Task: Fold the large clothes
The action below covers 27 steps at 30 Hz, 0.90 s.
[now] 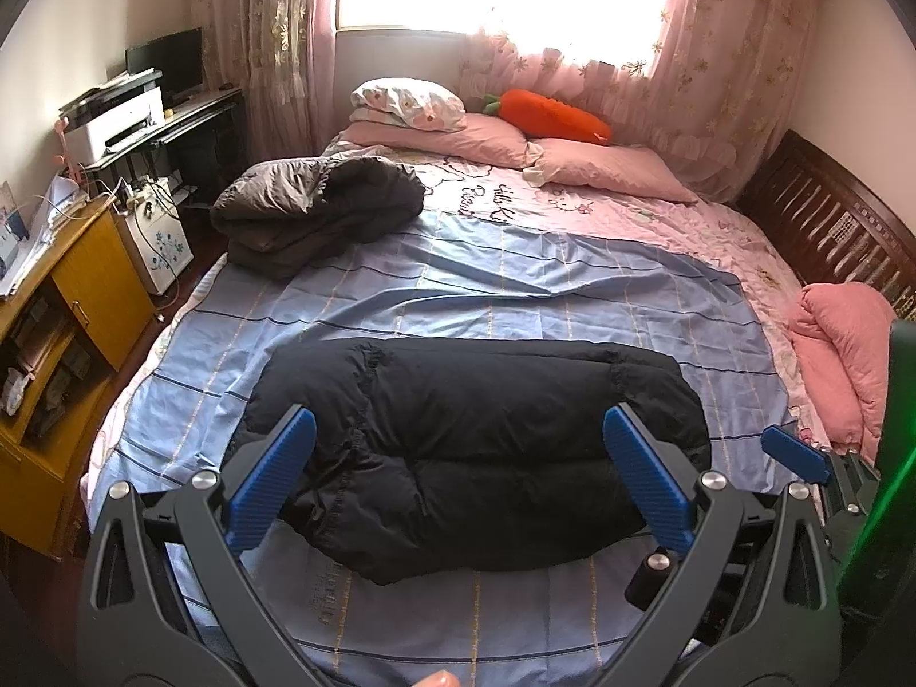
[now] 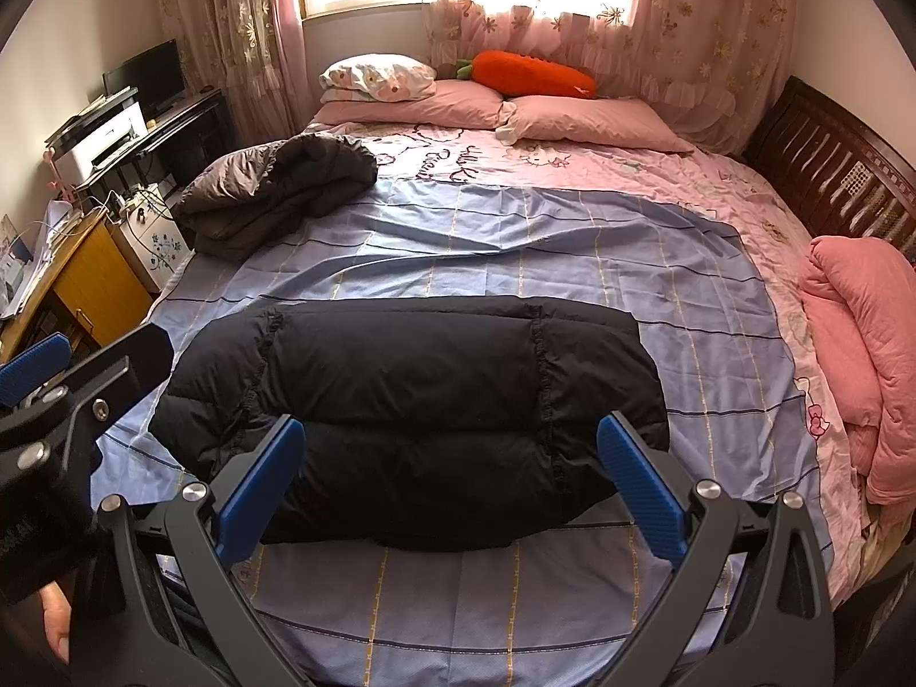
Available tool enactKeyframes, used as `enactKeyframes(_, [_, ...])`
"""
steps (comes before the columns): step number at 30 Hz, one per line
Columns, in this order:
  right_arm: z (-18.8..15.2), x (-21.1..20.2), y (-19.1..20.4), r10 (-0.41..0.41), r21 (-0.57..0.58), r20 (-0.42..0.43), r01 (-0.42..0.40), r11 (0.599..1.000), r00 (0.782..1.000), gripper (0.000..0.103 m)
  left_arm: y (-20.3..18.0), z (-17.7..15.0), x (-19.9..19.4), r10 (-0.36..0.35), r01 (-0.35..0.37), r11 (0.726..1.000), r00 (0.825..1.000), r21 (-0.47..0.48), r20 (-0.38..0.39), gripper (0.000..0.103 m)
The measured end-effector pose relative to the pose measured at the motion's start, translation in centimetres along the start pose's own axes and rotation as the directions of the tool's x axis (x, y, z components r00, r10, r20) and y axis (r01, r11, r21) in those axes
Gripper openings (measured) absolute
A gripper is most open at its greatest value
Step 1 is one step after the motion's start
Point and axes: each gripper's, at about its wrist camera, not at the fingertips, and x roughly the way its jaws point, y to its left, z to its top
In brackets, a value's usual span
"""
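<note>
Folded jacket (image 1: 469, 446) on bed's (image 1: 515, 286) near end, second jacket (image 1: 315, 212) behind-left — pillows (image 1: 607, 172) far end.

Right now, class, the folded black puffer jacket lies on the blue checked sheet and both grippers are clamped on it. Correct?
Not quite. The folded black puffer jacket lies on the blue checked sheet, but both wrist views show the left gripper and right gripper open, gripping nothing.

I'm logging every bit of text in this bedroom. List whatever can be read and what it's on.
"Hello Kitty", seen upside down and only partly legible: pink bedsheet near the pillows.
A second cursive word under it: too distorted to read.
Faint repeated lettering on the blue checked sheet near the black down jacket: too blurred.
Printer: no readable label.
</note>
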Motion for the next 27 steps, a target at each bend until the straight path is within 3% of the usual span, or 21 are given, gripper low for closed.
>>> enactKeyframes(14, [0.1, 0.0, -0.2, 0.0, 0.0, -0.003, 0.0, 1.0, 1.0, 0.102, -0.1, 0.5, -0.1, -0.002, 0.002, 1.0, 0.999, 0.004, 0.042, 0.101])
enactKeyframes(18, [0.1, 0.0, -0.2, 0.002, -0.002, -0.002, -0.002, 1.0, 1.0, 0.102, 0.4, 0.5, 0.2, -0.045, 0.045, 0.999, 0.999, -0.019, 0.004, 0.101])
enactKeyframes(23, [0.1, 0.1, -0.2, 0.001, 0.0, -0.003, -0.001, 1.0, 1.0, 0.102, 0.7, 0.5, 0.1, 0.007, -0.006, 1.0, 1.0, -0.017, 0.022, 0.101])
enactKeyframes(27, [0.1, 0.1, -0.2, -0.001, 0.0, -0.004, 0.001, 1.0, 1.0, 0.102, 1.0, 0.5, 0.4, -0.023, 0.023, 0.999, 1.0, -0.035, 0.012, 0.101])
